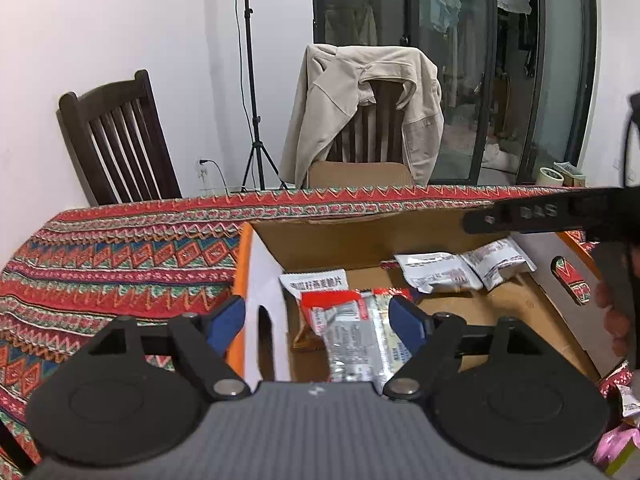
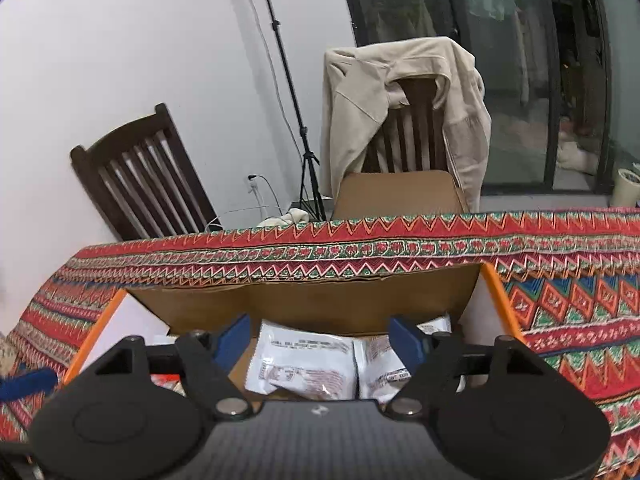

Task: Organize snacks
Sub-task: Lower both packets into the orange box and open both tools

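With the jaws of both the left gripper (image 1: 320, 320) and right gripper (image 2: 326, 340) spread and empty above the cardboard box (image 1: 400, 236), its near wall could be snagged if either were lowered carelessly toward the snack packets (image 1: 352, 332) inside.

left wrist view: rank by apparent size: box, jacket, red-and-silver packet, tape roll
1. box
2. jacket, close to the box and much farther away, so that order is unsure
3. red-and-silver packet
4. tape roll

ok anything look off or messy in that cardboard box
Nothing spilled or damaged. The snack packets in the cardboard box just lie loose and askew: a red-and-silver packet overlaps a white one, and two white packets sit crooked at the far side.
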{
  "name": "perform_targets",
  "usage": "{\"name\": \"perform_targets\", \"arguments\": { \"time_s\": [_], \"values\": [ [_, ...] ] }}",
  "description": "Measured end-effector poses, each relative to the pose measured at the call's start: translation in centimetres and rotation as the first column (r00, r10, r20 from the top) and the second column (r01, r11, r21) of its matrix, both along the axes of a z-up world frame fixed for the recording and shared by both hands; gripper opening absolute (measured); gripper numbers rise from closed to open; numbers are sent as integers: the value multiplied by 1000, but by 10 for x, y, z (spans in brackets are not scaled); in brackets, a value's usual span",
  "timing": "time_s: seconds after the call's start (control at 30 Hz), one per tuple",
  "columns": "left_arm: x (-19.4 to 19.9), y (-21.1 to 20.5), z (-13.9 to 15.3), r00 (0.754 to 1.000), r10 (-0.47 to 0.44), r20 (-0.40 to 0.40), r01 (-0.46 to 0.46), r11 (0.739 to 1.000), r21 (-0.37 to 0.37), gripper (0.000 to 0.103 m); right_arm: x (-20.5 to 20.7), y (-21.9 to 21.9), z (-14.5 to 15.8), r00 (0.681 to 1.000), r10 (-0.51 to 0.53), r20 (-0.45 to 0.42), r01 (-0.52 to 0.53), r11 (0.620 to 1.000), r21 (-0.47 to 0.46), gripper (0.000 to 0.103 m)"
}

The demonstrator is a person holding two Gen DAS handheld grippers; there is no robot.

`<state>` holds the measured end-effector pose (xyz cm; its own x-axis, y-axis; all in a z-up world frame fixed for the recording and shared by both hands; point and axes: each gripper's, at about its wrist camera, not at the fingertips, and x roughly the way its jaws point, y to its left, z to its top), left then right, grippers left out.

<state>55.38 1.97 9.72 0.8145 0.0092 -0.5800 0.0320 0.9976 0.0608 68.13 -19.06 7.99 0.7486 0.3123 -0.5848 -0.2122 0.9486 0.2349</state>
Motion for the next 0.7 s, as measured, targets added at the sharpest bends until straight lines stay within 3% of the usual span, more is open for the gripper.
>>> {"name": "perform_targets", "arguments": {
  "time_s": [0.17, 0.37, 0.47, 0.6, 0.7],
  "values": [
    [-14, 1, 21, 1000, 1, 3, -1, 1000, -22, 81, -22, -14, 18, 999, 19, 27, -18, 999, -37, 75],
    [-61, -5, 58, 998, -4, 62, 5, 1000, -14, 87, -68, -29, 58, 995, 50, 85, -43, 995, -87, 81],
    [-98, -6, 82, 996, -10, 90, 12, 1000, -22, 101, -103, -40, 83, 990, 67, 124, -55, 994, -96, 85],
    [-164, -3, 112, 987, -47, 153, 51, 998, -21, 103, -167, -57, 119, 975, 100, 200, -75, 989, -129, 90],
    [-216, 4, 128, 978, -51, 201, 64, 996, -58, 103, -224, -72, 140, 959, 125, 253, -91, 985, -145, 101]
  ]
}}
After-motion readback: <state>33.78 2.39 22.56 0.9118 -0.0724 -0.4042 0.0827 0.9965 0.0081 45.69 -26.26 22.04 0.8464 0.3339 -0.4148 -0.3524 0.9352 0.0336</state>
